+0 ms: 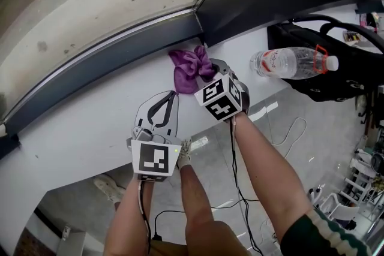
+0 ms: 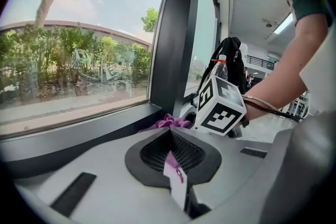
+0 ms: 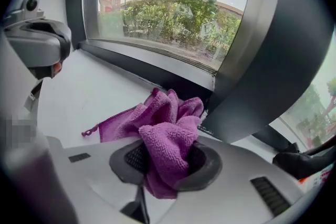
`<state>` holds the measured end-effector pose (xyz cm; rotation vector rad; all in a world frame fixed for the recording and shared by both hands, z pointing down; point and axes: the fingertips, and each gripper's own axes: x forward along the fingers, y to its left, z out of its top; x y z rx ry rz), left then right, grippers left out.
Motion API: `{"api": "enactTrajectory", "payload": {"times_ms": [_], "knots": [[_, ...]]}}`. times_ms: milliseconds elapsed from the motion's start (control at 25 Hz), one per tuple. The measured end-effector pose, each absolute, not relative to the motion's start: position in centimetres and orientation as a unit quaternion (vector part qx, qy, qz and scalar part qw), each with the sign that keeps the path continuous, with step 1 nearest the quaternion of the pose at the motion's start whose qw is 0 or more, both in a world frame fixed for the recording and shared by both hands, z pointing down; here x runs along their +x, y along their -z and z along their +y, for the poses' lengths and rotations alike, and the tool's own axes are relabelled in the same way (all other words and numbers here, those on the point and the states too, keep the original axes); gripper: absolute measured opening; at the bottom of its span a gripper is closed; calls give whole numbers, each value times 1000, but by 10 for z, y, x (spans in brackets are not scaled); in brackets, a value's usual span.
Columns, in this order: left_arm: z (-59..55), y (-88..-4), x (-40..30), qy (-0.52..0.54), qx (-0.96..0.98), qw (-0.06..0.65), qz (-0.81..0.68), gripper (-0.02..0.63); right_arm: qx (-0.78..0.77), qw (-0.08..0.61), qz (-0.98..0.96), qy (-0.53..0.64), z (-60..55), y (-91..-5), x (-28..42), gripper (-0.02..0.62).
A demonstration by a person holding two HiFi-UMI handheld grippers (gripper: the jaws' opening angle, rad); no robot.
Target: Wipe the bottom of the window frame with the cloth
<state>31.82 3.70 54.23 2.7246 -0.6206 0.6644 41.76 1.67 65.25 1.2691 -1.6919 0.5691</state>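
Grey plastic left gripper is the nearest item, low over the white sill. Its jaws are closed together. We note a small white-and-pink slip at their seam, nature undetermined.

Just beyond, the right gripper is clamped on one fold of the purple microfibre cloth. The rest of the cloth lies bunched on the sill at the right end of the window frame's dark metal bottom rail, by the corner upright. We cannot tell whether the cloth touches the rail.

Further right, a clear plastic water bottle lies on its side just beside a black bag.

Risks, in our judgement:
- Only a fold is held, so drag along the rail may pull the cloth free.
- The bunched cloth may ride over the rail's edge and leave it unwiped.
- A jaw tip may scrape the frame if the gripper leads the cloth.
- The right forearm may nudge the bottle and set it rolling.

Writing: the bottle carries a red-printed label and red banners hang outside, but we cannot read either. The marker cubes bear square patterns only.
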Motion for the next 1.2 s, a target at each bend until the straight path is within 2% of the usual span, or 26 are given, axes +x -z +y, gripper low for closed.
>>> {"api": "enactTrajectory", "payload": {"times_ms": [160,440,1200], "knots": [[36,-544,321,-229,939,136,-218,9,524,464,-680,-218,17,-651,425,109],[46,-554,318,-243,936,149,-206,9,513,514,-674,-137,19,-651,418,100],[67,-567,317,-255,934,160,-194,9,516,512,-670,-150,83,-651,401,100]]}}
